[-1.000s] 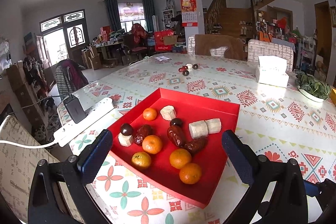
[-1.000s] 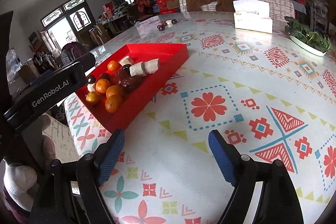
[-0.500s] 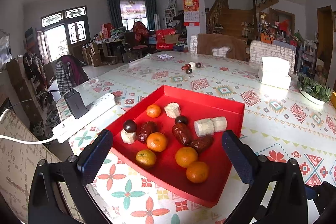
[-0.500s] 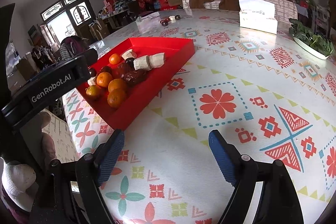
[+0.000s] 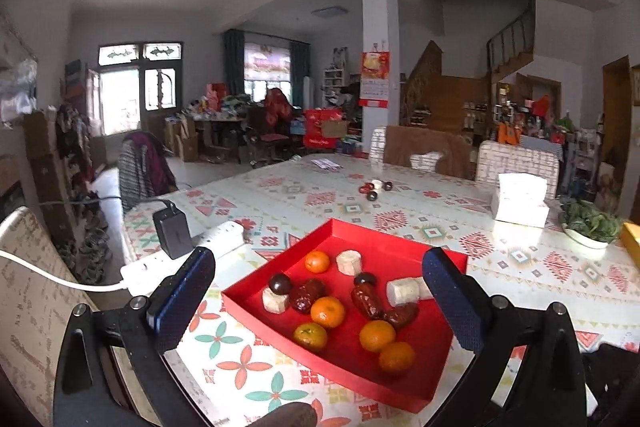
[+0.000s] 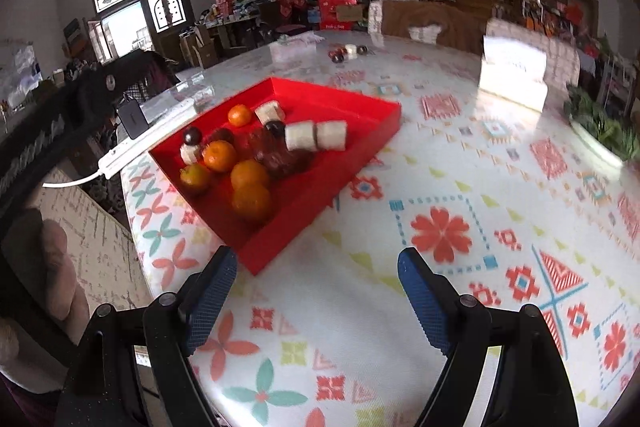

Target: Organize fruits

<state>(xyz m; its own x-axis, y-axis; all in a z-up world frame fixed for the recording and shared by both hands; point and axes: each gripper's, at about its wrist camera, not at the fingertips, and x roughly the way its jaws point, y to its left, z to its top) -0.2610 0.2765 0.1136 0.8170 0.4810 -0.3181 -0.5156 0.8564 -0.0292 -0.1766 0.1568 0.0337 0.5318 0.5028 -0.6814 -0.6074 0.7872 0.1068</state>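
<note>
A: Checking the shallow red square tray point(image 5: 404, 255) — sitting on the patterned-cloth bench point(image 6: 440, 163), holding small orange mandarins point(image 5: 327, 311), dark red dates point(image 5: 366, 301), pale cut chunks point(image 5: 402, 291).

B: Fingers? Left gripper point(image 5: 320, 301) released, hovering before tray. Right gripper point(image 6: 318, 297) released too, over bare cloth beside tray.

No lettering can be read in either view. The wall calendar point(image 5: 374, 83) on the pillar point(image 5: 380, 27) carries a grid of dates under a red picture, but every figure is too small and soft to make out. The red box point(image 6: 339, 11) on the floor behind the table shows a pale line of print that stays illegible. The tissue box point(image 6: 513, 73) is washed out by glare and blur.
</note>
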